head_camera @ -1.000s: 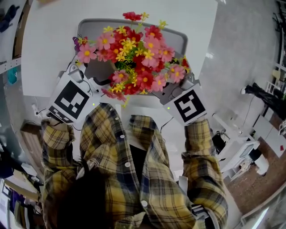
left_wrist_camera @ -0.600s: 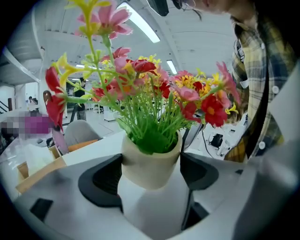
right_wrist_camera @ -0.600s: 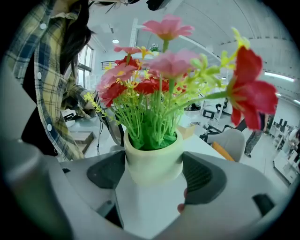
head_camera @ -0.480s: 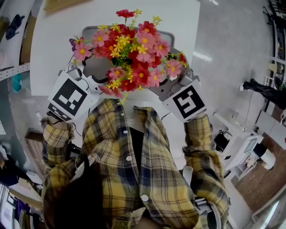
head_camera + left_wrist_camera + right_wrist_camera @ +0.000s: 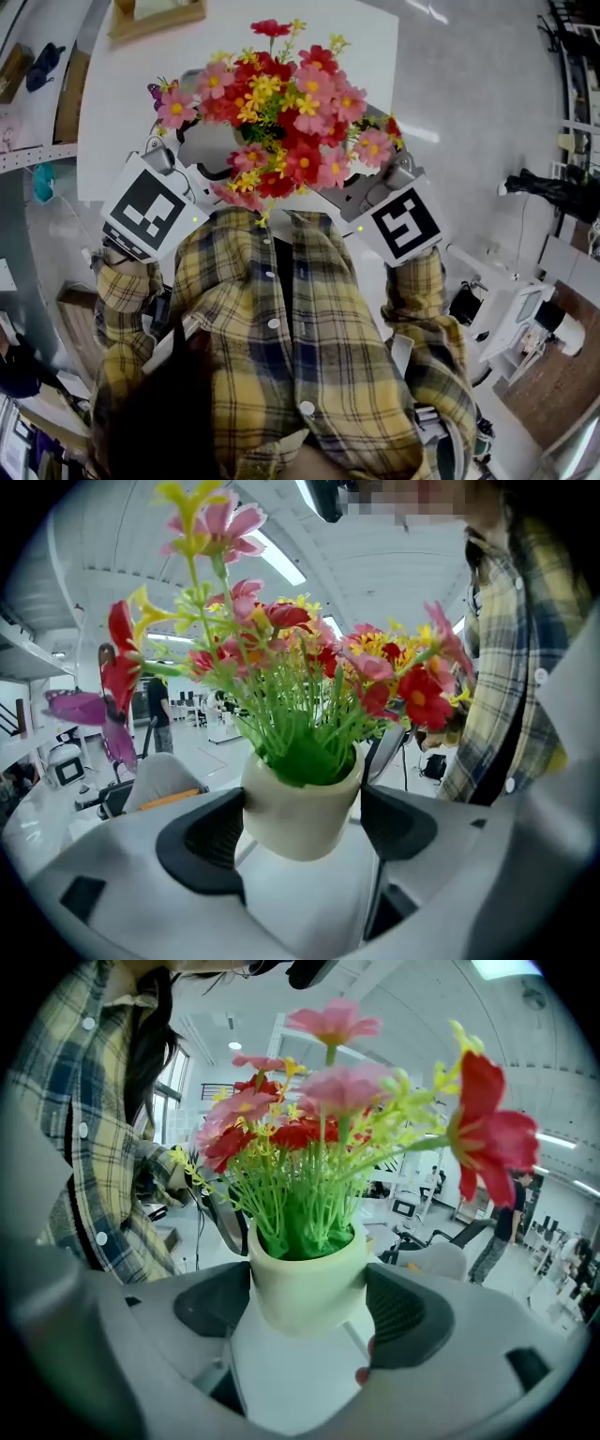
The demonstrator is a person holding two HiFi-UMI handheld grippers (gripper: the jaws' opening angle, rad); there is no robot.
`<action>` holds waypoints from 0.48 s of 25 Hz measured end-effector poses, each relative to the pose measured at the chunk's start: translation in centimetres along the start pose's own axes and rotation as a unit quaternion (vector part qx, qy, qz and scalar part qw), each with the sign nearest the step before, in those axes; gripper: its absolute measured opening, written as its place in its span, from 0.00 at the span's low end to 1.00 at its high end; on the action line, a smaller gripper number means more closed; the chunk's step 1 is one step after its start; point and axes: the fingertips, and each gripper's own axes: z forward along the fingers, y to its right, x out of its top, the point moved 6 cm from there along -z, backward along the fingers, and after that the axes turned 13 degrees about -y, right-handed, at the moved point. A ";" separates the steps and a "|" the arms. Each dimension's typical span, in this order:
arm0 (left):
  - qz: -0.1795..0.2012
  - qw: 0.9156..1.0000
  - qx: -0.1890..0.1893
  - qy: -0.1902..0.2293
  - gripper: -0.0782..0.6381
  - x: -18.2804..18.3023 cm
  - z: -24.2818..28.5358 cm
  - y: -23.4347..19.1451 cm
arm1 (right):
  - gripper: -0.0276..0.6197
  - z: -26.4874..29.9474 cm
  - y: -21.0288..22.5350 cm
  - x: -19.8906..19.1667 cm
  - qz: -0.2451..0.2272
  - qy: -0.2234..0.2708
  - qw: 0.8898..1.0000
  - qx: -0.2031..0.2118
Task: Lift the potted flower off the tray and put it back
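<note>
Left claw (image 5: 300, 832) is squeezing the potted flower (image 5: 281, 112) by its white pot. It's hanging in the air over the gray tray (image 5: 208, 142), near the table's (image 5: 122, 103) front edge. Right claw (image 5: 309, 1309) is clamping the pot's other side.

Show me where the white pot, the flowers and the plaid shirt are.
white pot (image 5: 300, 816), left gripper view, front wall.
flowers (image 5: 302, 164), head view, a red bloom.
plaid shirt (image 5: 242, 349), head view, front panel.

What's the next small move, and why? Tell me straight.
Probably lower the pot straight down toward the tray. The left hand-held gripper and right hand-held gripper both clamp its sides, the flowers stand upright, and the tray shows beneath them.
</note>
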 end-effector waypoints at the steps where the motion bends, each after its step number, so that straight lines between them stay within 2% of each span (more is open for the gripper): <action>1: 0.000 1.000 0.001 0.003 0.63 0.0 0.1 0.0 | 0.60 0.0 0.1 0.0 -0.003 0.000 1.000 -0.001; 7: -0.002 1.000 0.001 0.012 0.63 -0.1 0.5 0.0 | 0.60 -0.1 0.2 -0.5 -0.014 -0.003 1.000 -0.006; 12: -0.020 1.000 -0.003 0.024 0.63 0.1 0.5 0.4 | 0.60 -0.5 0.1 -0.6 -0.009 -0.003 1.000 0.000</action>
